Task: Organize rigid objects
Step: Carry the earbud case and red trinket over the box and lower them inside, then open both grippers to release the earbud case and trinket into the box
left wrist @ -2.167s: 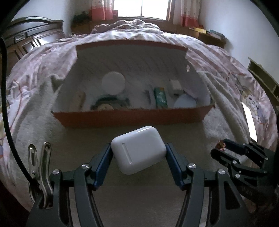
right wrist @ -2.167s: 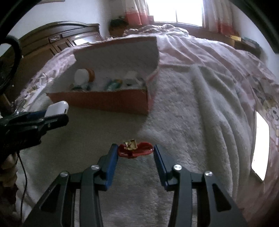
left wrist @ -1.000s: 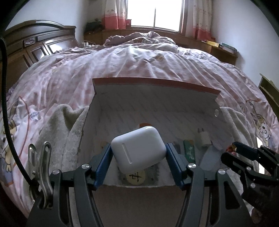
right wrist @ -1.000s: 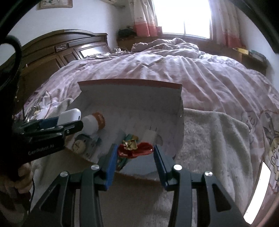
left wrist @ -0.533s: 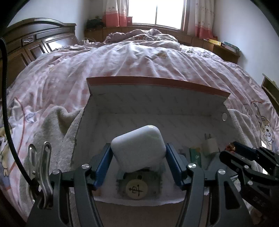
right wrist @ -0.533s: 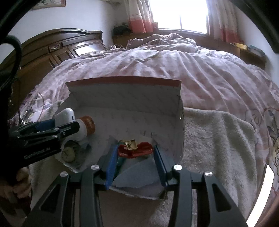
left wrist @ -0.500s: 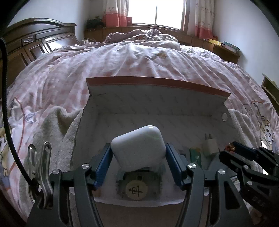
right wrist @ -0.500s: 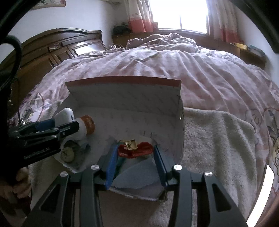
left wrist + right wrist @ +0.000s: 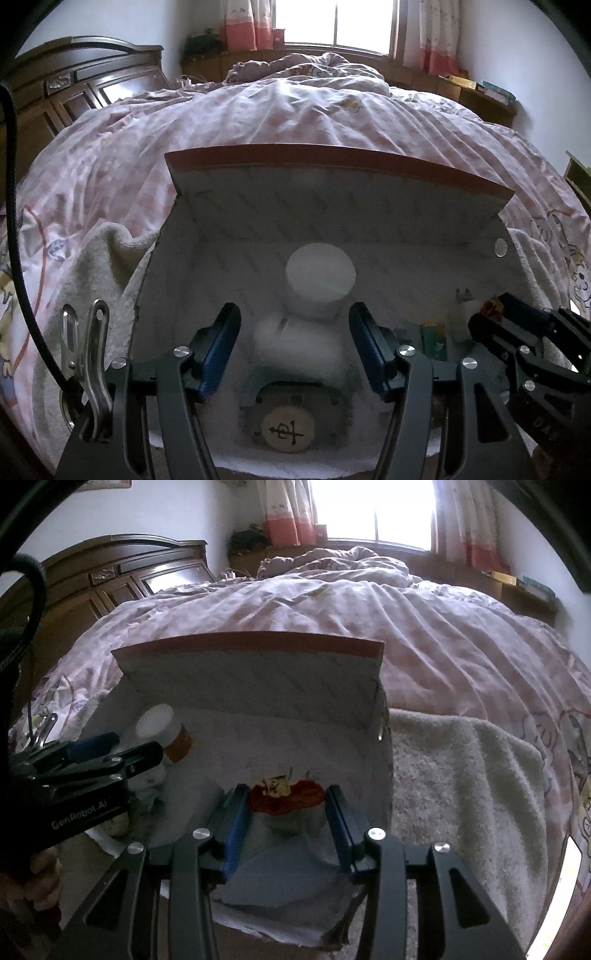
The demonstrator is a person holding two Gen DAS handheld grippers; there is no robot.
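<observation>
A white earbud case (image 9: 299,347) shows blurred and low between the pads of my left gripper (image 9: 293,314), with a gap on each side, so the jaws stand open over the box (image 9: 332,206). It lies in front of a white-capped bottle (image 9: 319,284) and above a round wooden disc (image 9: 287,430) with a black character. My right gripper (image 9: 286,792) is shut on a red trinket with a gold charm (image 9: 303,799), held just above the box (image 9: 251,679) floor at its right end. The left gripper (image 9: 136,746) appears side-on at the left.
The box's white lid stands upright at the back. Inside are a green pack (image 9: 434,339), a white plug (image 9: 461,317) and a grey-blue sheet (image 9: 280,878). The box rests on a beige towel (image 9: 461,775) over a pink quilt (image 9: 406,627). A dark wooden headboard (image 9: 110,572) stands left.
Both grippers moved forward and down over the box. The white case has left the left pads and dropped into the box. The red trinket stays in the right gripper.
</observation>
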